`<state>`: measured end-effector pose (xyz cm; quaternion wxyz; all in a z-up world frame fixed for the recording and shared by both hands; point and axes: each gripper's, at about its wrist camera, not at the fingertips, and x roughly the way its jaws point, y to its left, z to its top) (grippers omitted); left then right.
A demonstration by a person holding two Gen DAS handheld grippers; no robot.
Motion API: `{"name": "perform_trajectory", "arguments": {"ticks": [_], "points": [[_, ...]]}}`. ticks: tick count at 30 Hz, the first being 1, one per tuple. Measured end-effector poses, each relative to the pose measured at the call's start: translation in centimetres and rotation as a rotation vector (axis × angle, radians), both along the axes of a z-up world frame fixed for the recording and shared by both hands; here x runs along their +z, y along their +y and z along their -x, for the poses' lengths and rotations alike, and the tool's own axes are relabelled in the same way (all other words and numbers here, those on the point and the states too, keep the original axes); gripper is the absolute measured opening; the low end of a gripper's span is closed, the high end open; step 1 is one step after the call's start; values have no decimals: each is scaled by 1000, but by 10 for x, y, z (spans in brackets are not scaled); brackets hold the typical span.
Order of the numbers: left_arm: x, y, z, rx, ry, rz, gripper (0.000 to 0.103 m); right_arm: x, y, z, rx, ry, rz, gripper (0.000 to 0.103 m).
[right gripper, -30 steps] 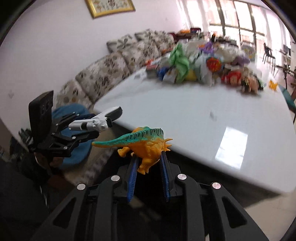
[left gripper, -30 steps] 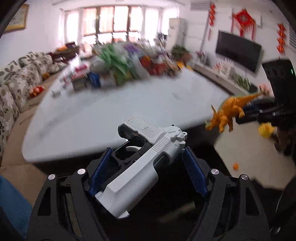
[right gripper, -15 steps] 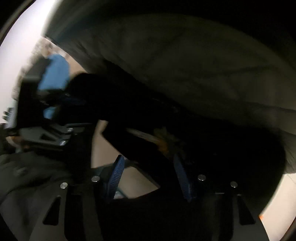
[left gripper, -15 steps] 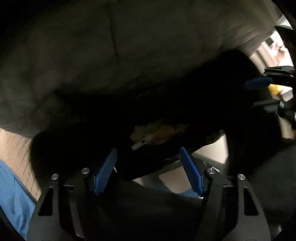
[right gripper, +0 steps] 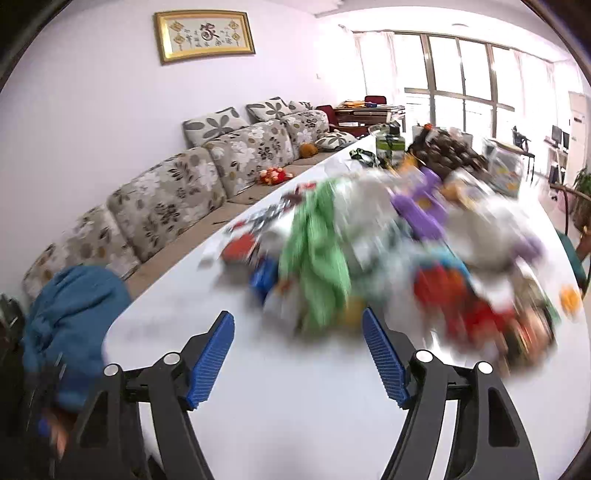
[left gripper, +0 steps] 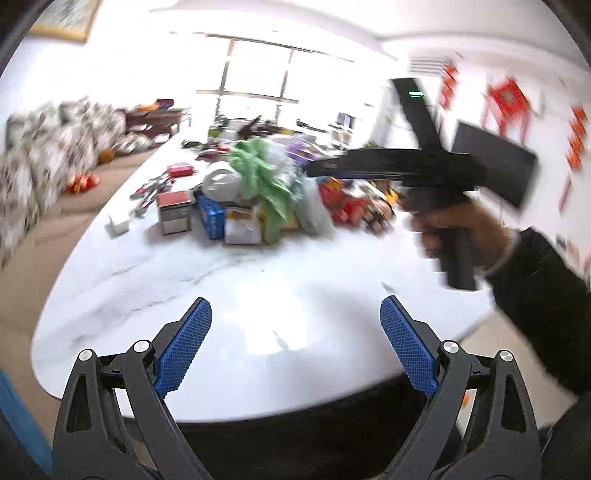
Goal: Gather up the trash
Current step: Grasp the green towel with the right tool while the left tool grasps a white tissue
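Right now you hold two grippers, and neither one carries anything. Your left gripper [left gripper: 295,321] hangs over the near edge of the white table [left gripper: 258,288], its jaws opening and already spread wide, with only bare tabletop between the two blue pads [left gripper: 183,350]. Your right gripper [right gripper: 297,334] has its jaws opening too, with nothing between them; in the left wrist view it shows blurred at the right, gripped in your right hand [left gripper: 458,229] with a dark sleeve [left gripper: 543,295] behind it.

One heap of trash [left gripper: 258,188] sits on the far half of the table, well apart from both grippers. In it you can make out one green crumpled cloth or bag [right gripper: 317,258], one grey and red box [left gripper: 174,213] at its left edge, one blue box [left gripper: 211,219] just beside that, and one purple item [right gripper: 421,206] farther back; the rest is too blurred to count. One small white box [left gripper: 117,226] stands alone to the left of the heap.

One floral sofa [right gripper: 177,195] runs along the left wall under one framed picture [right gripper: 205,35], and one blue garment [right gripper: 70,314] lies at its near end
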<state>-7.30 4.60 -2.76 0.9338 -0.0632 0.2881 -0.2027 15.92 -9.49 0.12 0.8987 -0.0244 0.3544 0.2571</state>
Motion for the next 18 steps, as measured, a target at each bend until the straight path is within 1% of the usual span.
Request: {"name": "perform_trajectory", "arguments": {"ticks": [1,2,3,4,5,6,7,8,10,12,14,15,16,18], "points": [[-3,2,-7,-4,17,31,90,-6,14,-17,-12,12,22,70],[-6,6,-10,-6,27,44,90,-14,28,-40,-33,41,47,70],[-10,10,-13,5,38,48,90,-25,37,-52,-42,81,62,64],[-13,14,-15,14,45,42,90,-32,42,-58,-45,114,79,31],[-15,16,-18,26,56,24,90,-41,43,-64,-55,168,97,4],[-15,19,-22,38,58,5,90,-39,36,-57,-51,171,63,7],[-15,22,-23,53,48,-23,90,-30,26,-43,-22,153,0,7],[-13,26,-27,59,39,-43,90,-16,9,-14,25,127,-71,7],[-8,26,-35,62,17,-81,90,6,-22,32,70,94,-161,7],[1,17,-63,52,3,-112,90,26,-60,79,95,74,-231,7],[8,3,-98,42,-13,-126,90,36,-94,122,65,40,-253,7],[11,-4,-111,30,-19,-127,90,37,-105,134,52,30,-249,7],[16,-20,-130,-4,-31,-132,90,37,-115,146,36,23,-243,7],[18,-44,-151,-41,-34,-162,90,32,-137,165,-11,11,-218,7]]}}
